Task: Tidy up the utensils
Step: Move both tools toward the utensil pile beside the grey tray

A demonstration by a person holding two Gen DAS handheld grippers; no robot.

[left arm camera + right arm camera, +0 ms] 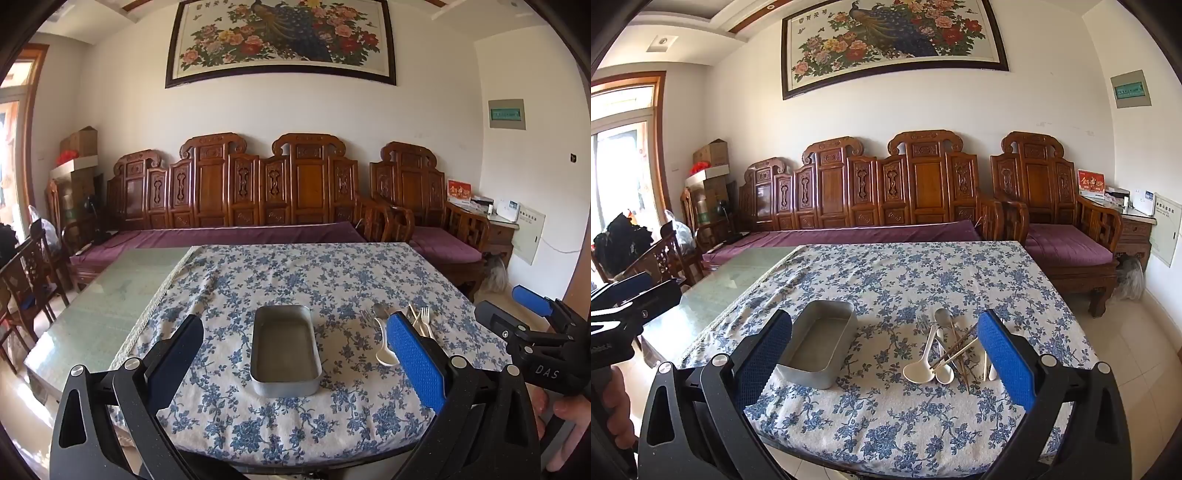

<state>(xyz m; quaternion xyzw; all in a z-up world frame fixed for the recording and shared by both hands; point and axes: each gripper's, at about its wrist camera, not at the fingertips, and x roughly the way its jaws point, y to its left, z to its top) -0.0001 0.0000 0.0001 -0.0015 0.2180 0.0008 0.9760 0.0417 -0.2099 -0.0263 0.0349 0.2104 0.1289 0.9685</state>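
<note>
An empty rectangular metal tray (285, 380) (812, 373) sits on the blue-flowered tablecloth near the front edge. To its right lies a pile of utensils (947, 350): white spoons (919, 369), a metal spoon (942, 316), a fork (922, 321) and chopsticks (955, 352). The pile also shows in the left wrist view (384, 332), partly hidden behind a blue pad. My left gripper (295, 354) is open above the tray. My right gripper (886, 354) is open over the cloth between tray and pile. Both are empty.
The tablecloth (905, 277) covers the right part of a glass-topped table (107, 295). A carved wooden bench with purple cushions (229, 232) stands behind it. Wooden chairs (26, 273) stand at the left. The right gripper body shows at the right (532, 328).
</note>
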